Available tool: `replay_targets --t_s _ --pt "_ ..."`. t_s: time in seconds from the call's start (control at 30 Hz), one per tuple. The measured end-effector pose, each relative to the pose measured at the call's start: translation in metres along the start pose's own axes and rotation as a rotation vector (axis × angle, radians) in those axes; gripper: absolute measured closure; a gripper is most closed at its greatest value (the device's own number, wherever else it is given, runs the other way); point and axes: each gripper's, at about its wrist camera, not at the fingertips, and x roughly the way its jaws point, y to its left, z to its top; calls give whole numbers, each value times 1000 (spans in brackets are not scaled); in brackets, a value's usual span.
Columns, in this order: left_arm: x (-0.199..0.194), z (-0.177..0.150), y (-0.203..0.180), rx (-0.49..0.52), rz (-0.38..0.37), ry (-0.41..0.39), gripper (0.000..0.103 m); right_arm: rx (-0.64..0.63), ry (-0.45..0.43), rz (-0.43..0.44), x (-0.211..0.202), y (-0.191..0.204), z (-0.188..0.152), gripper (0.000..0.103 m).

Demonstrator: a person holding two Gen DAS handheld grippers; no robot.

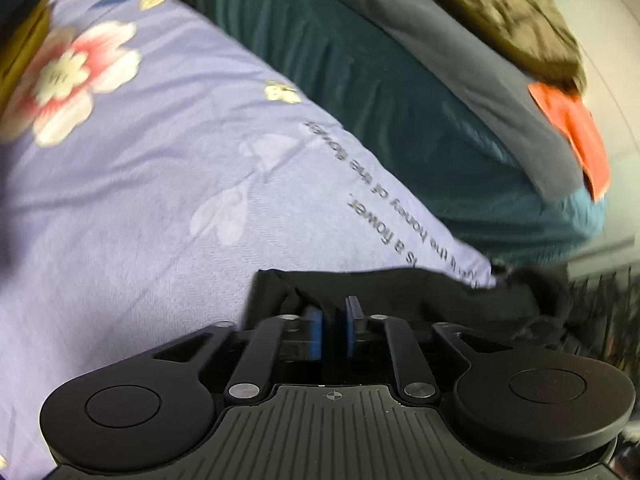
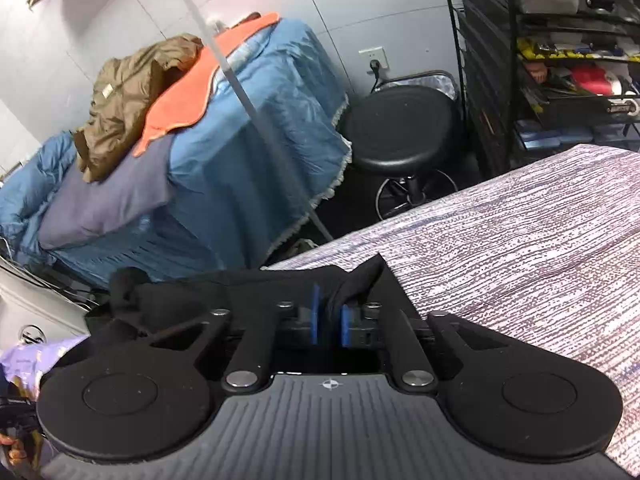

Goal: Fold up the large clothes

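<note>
So the dark garment [image 2: 248, 284] sits right at the near edge of the bed cover [image 2: 520, 248], bunched between the right gripper's [image 2: 330, 316] pads and trailing off to the left. Behind it there's a draped table [image 2: 260, 152] with a jacket [image 2: 128, 96] and a cloth [image 2: 184, 92] piled on top. A stool [image 2: 400, 128] stands to the right of that, and a shelf rack [image 2: 560, 60] further right. In the left wrist view the garment [image 1: 360, 288] lies on the flowered sheet [image 1: 140, 200] in front of the left gripper [image 1: 334, 320].
</note>
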Motion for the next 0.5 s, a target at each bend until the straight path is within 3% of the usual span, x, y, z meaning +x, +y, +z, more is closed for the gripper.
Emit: replay_targets --t_s 0.07,0.13,0.2,0.27,0.37,0.5 --pt "-9 5 11 -50 39 -63 0 9 -24 0 -2 1 -2 61" --pt "-24 11 22 -68 70 -142 0 56 -83 27 -9 -1 -3 27" --pt "-34 14 25 -35 60 -139 0 81 -207 -1 -27 -1 -5 5" --pt "-44 4 16 48 68 -133 0 65 -278 -51 -39 1 -9 4" --pt "-64 -43 -17 303 47 -169 0 -32 -241 -89 -44 16 -23 5" --pt "-71 -131 -63 665 12 -237 0 -381 -216 -64 -58 59 -89 5"
